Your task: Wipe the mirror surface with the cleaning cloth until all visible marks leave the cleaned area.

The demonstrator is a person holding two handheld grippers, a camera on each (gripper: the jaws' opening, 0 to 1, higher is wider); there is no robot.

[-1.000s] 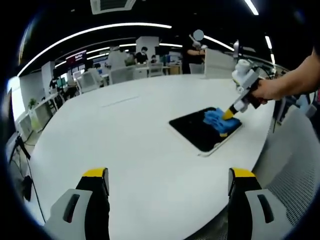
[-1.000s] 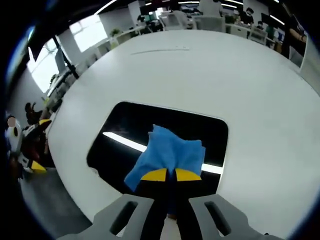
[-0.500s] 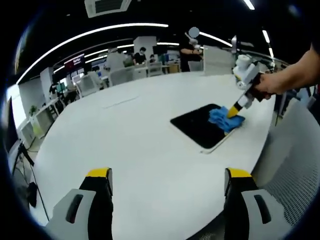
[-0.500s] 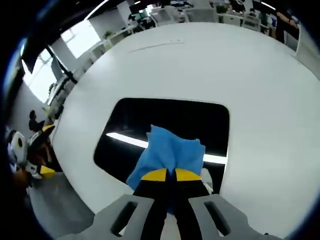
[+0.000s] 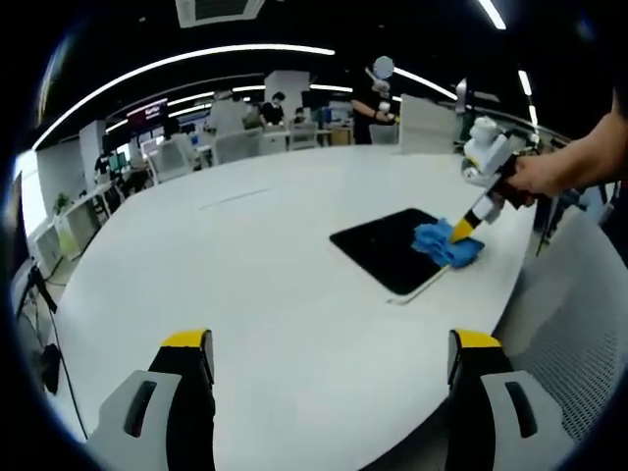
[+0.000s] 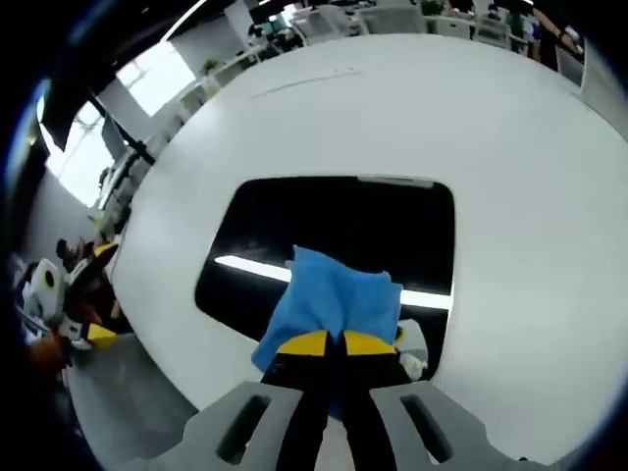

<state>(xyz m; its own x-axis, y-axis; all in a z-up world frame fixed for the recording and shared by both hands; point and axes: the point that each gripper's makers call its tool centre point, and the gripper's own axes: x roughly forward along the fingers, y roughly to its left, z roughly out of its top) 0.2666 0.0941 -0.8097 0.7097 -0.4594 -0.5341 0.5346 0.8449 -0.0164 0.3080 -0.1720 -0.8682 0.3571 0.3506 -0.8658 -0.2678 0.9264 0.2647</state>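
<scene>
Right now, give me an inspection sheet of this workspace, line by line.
Surface: white round table, bare around the mirror.
Job's things: dark mirror flat on the table; blue cleaning cloth lying on its near part.
Clutter: nothing seen on the table.
Grippers: right gripper shut on the cleaning cloth, pressing it to the mirror; left gripper open, holding nothing, above the table.
Cables: nothing seen on the table.
Surroundings: open office with desks, chairs, people in the background.

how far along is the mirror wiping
Done: the right gripper is shut on the blue cleaning cloth, pressed onto the dark rectangular mirror. In hand: wiping along the mirror's near edge. Left: the rest of the glass; marks are too small to judge. The left gripper is open, idle above the white table.
</scene>
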